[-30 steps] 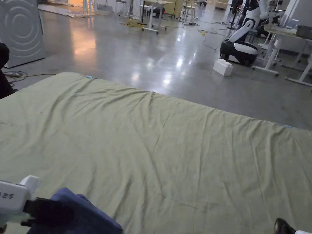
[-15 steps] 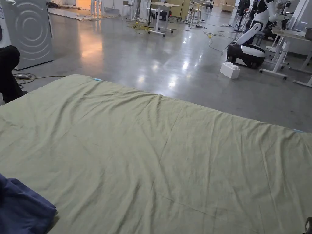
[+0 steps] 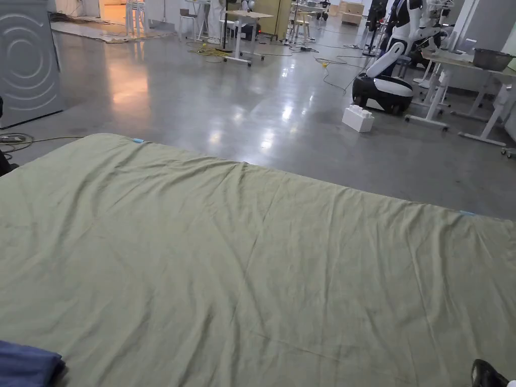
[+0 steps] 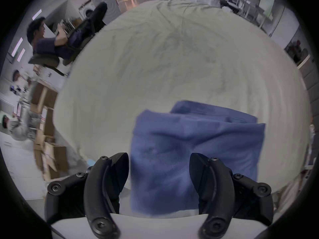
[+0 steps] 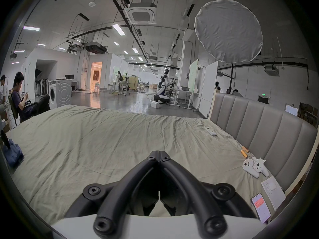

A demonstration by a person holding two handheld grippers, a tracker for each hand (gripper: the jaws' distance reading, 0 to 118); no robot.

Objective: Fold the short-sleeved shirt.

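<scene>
Jaws spread wide, our left gripper [image 4: 158, 170] is hovering over the folded blue shirt [image 4: 195, 149], gripping nothing. We are keeping our right gripper [image 5: 159, 154] with its jaws pressed together, empty, above the green sheet [image 3: 262, 252]. The shirt is lying near the sheet's left corner.

A wrinkled olive-green bedsheet [image 3: 262, 262] covers the bed, with a grey padded headboard [image 5: 269, 127] along one side. Near the headboard lie a white remote [image 5: 211, 131], two white game controllers [image 5: 255, 167] and a phone [image 5: 260, 206]. Beyond, a white block [image 3: 358, 119] sits on the shiny floor [image 3: 211, 101] beside a white-and-black robot [image 3: 388, 80]; a washing machine [image 5: 60, 92] stands behind a seated person [image 5: 19, 96].
</scene>
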